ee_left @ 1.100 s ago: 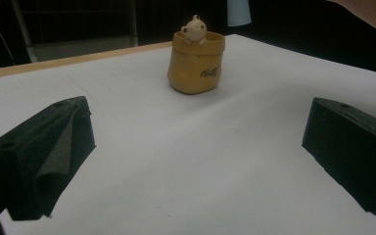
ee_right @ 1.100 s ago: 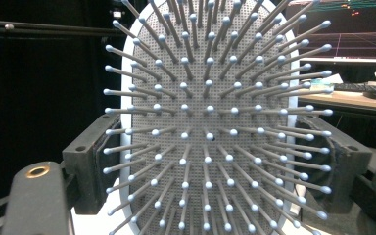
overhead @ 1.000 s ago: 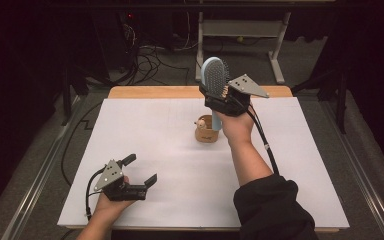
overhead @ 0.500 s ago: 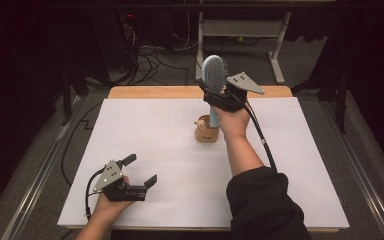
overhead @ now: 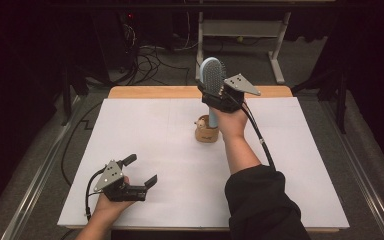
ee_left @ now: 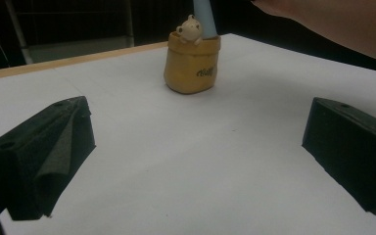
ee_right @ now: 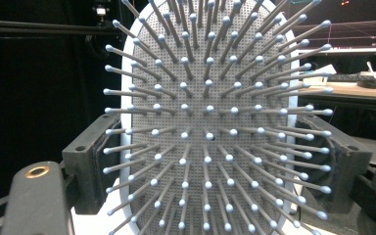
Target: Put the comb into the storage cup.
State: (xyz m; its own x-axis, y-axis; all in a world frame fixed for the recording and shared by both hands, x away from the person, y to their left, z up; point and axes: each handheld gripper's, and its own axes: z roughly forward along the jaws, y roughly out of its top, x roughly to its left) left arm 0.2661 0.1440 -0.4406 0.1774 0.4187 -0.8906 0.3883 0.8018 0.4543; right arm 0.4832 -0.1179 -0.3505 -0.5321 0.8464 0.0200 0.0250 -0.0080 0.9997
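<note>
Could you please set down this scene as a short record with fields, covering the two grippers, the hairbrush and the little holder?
work in hand: standing a hairbrush in a small holder
hairbrush: light blue, upright, bristle head up, handle end down in the holder
holder: tan pot with a small bear figure on its rim, upright on the white table
right gripper: shut on the hairbrush, jaws on either side of its head
left gripper: open, holds nothing, low over the near left of the table

Dark cursive word, too blurred to read, on yellow holder [ee_left: 192,66].
</note>
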